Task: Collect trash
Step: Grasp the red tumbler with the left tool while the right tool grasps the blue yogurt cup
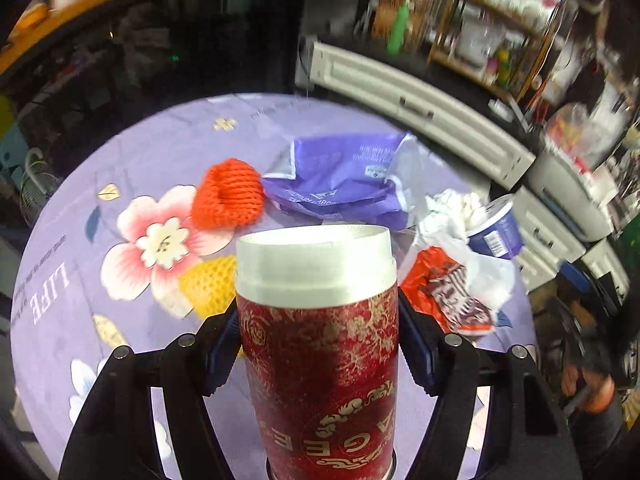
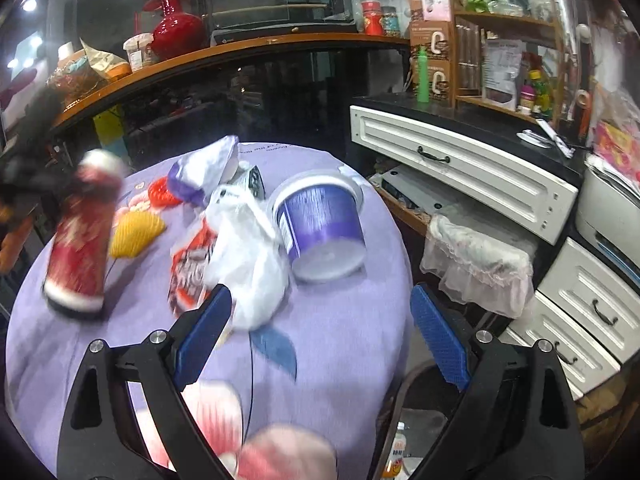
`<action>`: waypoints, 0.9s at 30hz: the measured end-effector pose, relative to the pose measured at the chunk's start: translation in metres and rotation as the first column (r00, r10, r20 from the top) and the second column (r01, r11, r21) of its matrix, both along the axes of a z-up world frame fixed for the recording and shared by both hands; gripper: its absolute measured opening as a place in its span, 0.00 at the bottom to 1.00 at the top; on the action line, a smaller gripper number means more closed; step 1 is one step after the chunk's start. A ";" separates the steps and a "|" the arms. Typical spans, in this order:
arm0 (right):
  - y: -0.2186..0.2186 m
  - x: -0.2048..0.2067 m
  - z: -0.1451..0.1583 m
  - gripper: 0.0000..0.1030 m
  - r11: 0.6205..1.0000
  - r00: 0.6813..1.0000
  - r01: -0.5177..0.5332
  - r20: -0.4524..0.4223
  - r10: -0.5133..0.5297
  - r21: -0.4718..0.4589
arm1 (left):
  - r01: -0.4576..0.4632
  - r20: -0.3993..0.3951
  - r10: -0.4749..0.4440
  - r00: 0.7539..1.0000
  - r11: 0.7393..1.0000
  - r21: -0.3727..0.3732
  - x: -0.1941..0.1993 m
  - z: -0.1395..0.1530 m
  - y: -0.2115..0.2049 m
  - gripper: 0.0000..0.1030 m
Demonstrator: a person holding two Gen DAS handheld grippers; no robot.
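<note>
left gripper (image 1: 320,344) jaws clamp the red canister (image 1: 320,360).

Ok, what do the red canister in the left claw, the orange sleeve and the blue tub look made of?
Red canister: probably printed card or tin, matte red with gold pattern; white cap looks plastic. Orange sleeve: foam netting, open mesh weave. Blue tub: thin glossy plastic, printed label, lying tipped on the tablecloth. The left claw grips the canister.

A small shop or café: ahead of the claw, a display counter (image 2: 240,46) (red vase (image 2: 175,26) atop), stocked shelves (image 2: 508,40) beyond white drawers (image 2: 460,160).
</note>
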State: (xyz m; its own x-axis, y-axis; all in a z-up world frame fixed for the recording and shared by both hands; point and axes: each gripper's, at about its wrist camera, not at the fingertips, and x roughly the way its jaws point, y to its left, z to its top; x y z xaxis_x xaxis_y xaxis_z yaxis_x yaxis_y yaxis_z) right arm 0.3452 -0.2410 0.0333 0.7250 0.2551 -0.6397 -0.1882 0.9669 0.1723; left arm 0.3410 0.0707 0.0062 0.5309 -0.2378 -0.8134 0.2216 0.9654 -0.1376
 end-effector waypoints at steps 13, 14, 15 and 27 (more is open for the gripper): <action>0.020 0.109 -0.027 0.78 0.995 0.976 -0.081 -0.209 0.068 -0.056 | -0.057 0.190 0.068 0.979 0.996 -0.062 -0.056 0.021 0.016 0.66; 0.021 0.111 -0.030 0.73 0.994 0.973 -0.090 -0.219 0.075 -0.059 | -0.059 0.196 0.071 0.978 0.996 -0.064 -0.059 0.022 0.017 0.66; 0.024 0.113 -0.033 0.71 0.993 0.969 -0.102 -0.231 0.083 -0.067 | -0.059 0.201 0.071 0.977 0.996 -0.065 -0.061 0.022 0.018 0.66; -0.004 0.074 -0.014 0.70 1.000 0.995 -0.017 -0.095 0.017 0.003 | -0.071 0.276 0.089 0.957 0.995 -0.075 -0.084 0.030 0.016 0.66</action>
State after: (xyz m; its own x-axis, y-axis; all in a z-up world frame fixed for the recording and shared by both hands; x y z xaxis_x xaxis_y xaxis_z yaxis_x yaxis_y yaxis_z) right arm 0.4189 -0.2447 0.0191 0.6561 0.2686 -0.7053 -0.1876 0.9632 0.1924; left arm 0.2565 0.0871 0.0359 0.7534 -0.2319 -0.6153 0.1821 0.9727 -0.1437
